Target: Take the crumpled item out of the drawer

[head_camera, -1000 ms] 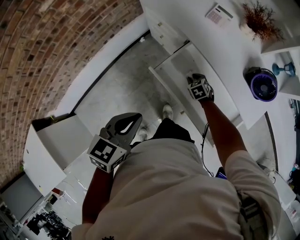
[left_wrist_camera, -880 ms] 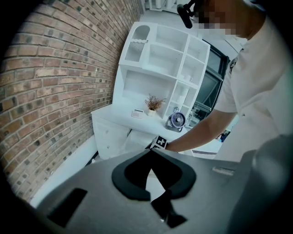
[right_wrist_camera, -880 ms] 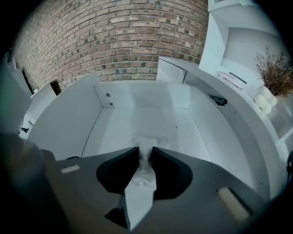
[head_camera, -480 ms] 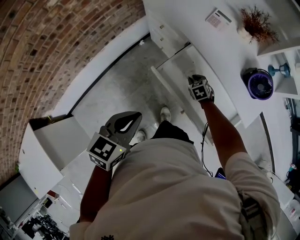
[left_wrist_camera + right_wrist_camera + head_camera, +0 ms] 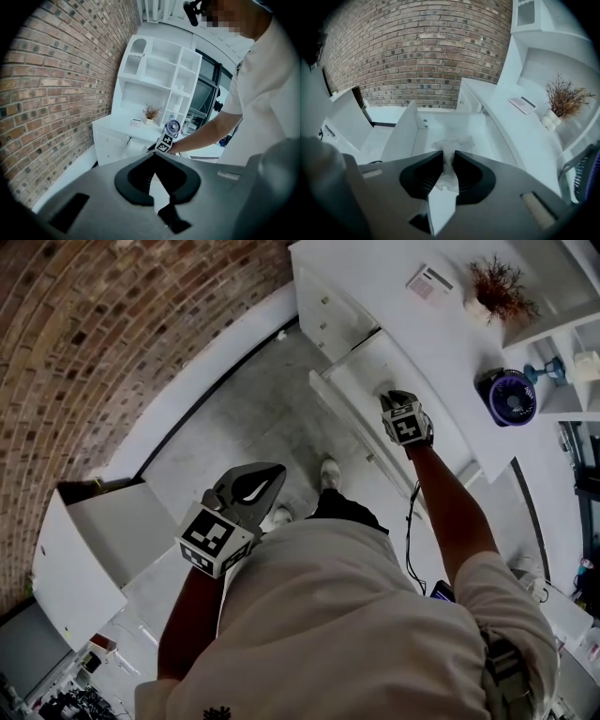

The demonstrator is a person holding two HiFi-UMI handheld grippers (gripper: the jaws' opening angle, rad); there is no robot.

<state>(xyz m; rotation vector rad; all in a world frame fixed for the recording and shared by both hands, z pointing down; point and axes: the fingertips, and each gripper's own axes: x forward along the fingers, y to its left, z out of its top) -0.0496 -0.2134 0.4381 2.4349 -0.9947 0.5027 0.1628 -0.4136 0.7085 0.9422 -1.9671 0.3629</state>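
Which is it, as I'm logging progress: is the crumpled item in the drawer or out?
In. The crumpled item is inside the open drawer, its near end pinched between the jaws of the right gripper.

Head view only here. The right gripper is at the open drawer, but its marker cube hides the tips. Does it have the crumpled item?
Observer: Yes; the right gripper view shows the right gripper shut on the crumpled item.
Operator: Anything else in there?
Observer: The visible part of the drawer holds only that item.
Operator: And the left one?
Observer: Its own view shows the left gripper shut, nothing between its jaws.
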